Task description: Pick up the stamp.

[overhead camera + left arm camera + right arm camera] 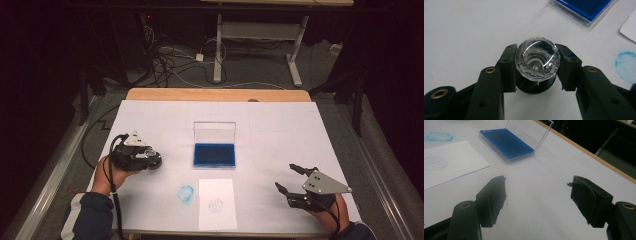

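Now squeezed tight by the left gripper [537,67]: a round stamp [537,60] with a clear, sparkly top and a black bottom. Pinched from both sides, so no slipping out. Standing up straight on the table [280,150], near the left edge, with its printing face down. Probably ready to be lifted.

Just to the right of it, in the middle of the table: a blue ink pad [214,154] with its clear lid [214,132] tipped up and back. Open that way so the stamp can go straight down into the ink.

Closer to the front edge: a smudgy blue ring [185,194] on the table cover, and beside it a white sheet of paper [216,204] with a faint round print already on it.

Over by the right front corner: the right gripper [290,177], jaws apart, holding nothing, well away from everything.

Lots of bare white room between stamp and ink pad. Only the raised lid to watch out for.
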{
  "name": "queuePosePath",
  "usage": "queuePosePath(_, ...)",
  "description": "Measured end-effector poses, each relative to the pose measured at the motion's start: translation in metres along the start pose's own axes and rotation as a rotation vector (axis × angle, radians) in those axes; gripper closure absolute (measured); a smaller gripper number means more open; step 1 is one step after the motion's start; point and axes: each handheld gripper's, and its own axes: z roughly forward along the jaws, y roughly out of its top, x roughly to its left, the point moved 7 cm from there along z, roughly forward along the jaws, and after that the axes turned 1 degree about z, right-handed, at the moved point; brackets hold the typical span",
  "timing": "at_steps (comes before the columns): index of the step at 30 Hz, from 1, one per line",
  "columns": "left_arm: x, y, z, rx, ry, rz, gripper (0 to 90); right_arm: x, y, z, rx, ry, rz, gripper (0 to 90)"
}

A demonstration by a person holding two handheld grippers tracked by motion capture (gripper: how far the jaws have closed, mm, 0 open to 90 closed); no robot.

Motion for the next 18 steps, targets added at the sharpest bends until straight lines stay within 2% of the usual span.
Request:
queuePosePath(9, -0.004, 0.004, -0.010, -0.081, 0.004, 0.008, 54.1, 0.000, 0.001, 0.000, -0.002, 0.002, -0.002, 28.3)
queuePosePath(13, -0.007, 0.005, -0.013, -0.099, 0.007, 0.019, 54.1, 0.000, 0.001, 0.001, -0.003, 0.000, -0.001, 28.3)
queuePosePath(18, -0.011, 0.008, -0.017, -0.128, -0.008, 0.023, 54.1, 0.000, 0.002, 0.002, -0.003, 0.001, 0.001, 28.3)
